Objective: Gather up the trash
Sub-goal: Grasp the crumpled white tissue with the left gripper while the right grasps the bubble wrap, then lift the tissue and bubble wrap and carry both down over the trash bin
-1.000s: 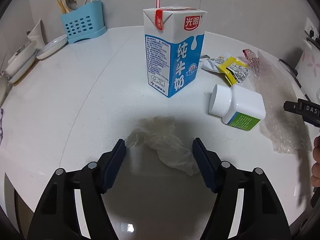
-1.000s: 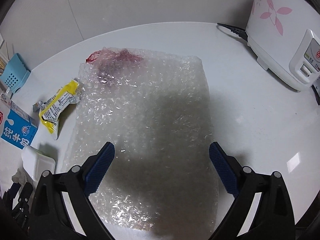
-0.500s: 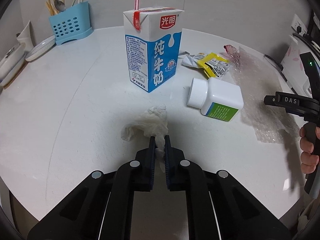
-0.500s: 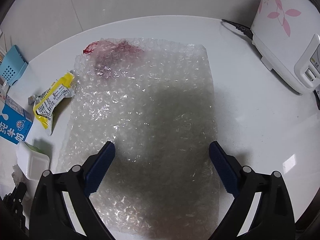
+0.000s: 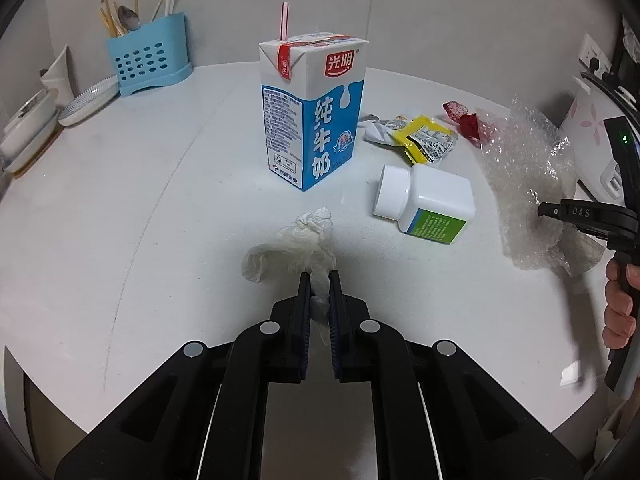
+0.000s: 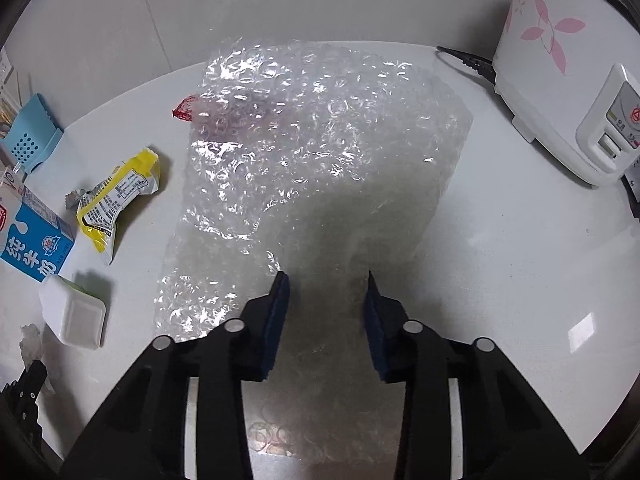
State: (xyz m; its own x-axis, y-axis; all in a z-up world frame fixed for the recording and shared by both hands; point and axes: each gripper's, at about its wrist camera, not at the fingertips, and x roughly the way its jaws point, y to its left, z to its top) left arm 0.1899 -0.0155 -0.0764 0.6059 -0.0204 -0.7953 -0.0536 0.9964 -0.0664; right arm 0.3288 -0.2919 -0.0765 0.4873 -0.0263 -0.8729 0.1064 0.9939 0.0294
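We note the crumpled white tissue [image 5: 298,248] lying on the white counter [image 5: 160,208], near the front edge, its near end pinched between the pads of our left tool [image 5: 319,294], which is closed tight on it

The bubble wrap sheet [image 6: 320,152] lies further right on the counter; our right tool [image 6: 325,292] has its pads squeezed in on the near part of the sheet, which bunches up between them and lifts at its far end

Behind the tissue a blue and white milk carton [image 5: 314,110] stands upright with a striped straw [image 5: 284,20] in its top. Right of the carton a white bottle [image 5: 426,204] with a green label lies on its side, cap toward the carton. Beyond the bottle we see a yellow wrapper [image 5: 424,142], and a red wrapper [image 5: 464,118] partly under the edge of the bubble wrap

At the far left stand a blue utensil holder [image 5: 150,60] and a white dish [image 5: 88,98] beside it. A white rice cooker [image 6: 568,92] with pink flowers sits at the far right. A hand [image 5: 620,308] grips the right tool's handle
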